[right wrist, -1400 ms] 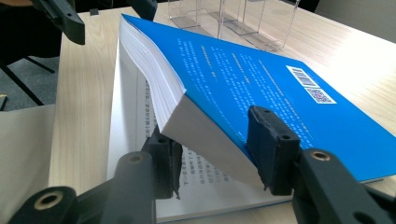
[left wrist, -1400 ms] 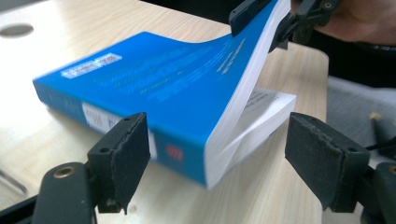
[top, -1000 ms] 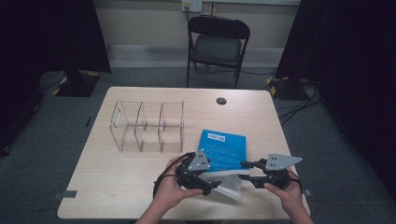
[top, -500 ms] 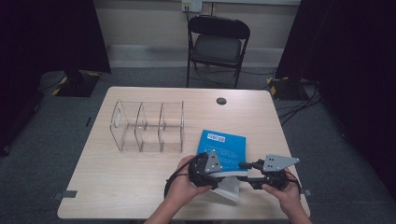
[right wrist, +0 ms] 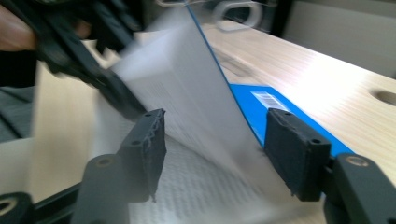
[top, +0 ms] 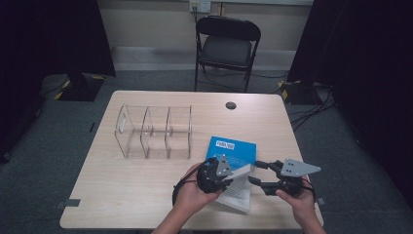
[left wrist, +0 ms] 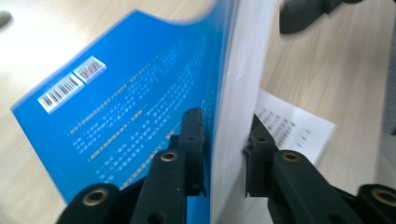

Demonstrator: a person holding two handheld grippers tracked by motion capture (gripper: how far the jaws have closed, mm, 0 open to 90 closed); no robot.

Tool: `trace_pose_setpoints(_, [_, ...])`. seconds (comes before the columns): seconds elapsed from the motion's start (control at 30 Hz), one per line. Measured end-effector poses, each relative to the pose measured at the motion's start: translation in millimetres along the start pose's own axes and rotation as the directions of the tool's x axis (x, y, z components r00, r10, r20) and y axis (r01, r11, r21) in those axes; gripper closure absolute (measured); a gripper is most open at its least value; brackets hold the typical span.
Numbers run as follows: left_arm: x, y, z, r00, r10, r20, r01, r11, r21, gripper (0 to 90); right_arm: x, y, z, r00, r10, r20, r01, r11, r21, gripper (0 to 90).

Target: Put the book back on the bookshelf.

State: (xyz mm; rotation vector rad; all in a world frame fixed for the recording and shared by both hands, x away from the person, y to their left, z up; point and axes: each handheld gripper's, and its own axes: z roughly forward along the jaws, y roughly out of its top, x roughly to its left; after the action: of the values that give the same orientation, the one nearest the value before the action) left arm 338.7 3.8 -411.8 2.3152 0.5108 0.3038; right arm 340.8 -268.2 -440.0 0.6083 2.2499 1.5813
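High view, clear divided organizer (top: 153, 130) empty, left gripper (top: 225, 176) clamping blue book (top: 233, 157), right gripper (top: 256, 171) spread wide.

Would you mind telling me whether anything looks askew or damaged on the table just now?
The blue book lies half open: the left gripper pinches a sheaf of pages and lifts it, so the cover bows. The right gripper is open around those pages. No tear shows. The clear organiser stands upright.
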Motion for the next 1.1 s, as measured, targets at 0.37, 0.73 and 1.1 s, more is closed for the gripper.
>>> trace_pose_setpoints(0.37, [13.6, 30.2, -16.5, 0.9978, -0.066, -0.008, 0.066, 0.9978, -0.007, 77.0, -9.0, -44.2, -12.7, 0.993, 0.003, 0.118, -0.022, 0.986, 0.166, 23.6])
trace_pose_setpoints(0.73, [16.9, 42.4, -16.9, 0.9946, -0.104, -0.003, 0.104, 0.9944, 0.015, 77.0, 4.1, -50.7, 7.4, 0.9771, -0.163, 0.137, 0.112, 0.941, 0.318, 21.3])
trace_pose_setpoints(1.1, [23.8, 60.1, -20.3, 0.9893, -0.146, -0.003, 0.146, 0.9886, 0.037, 77.0, 14.8, -58.7, 11.0, 0.982, -0.157, 0.106, 0.112, 0.933, 0.342, 18.9])
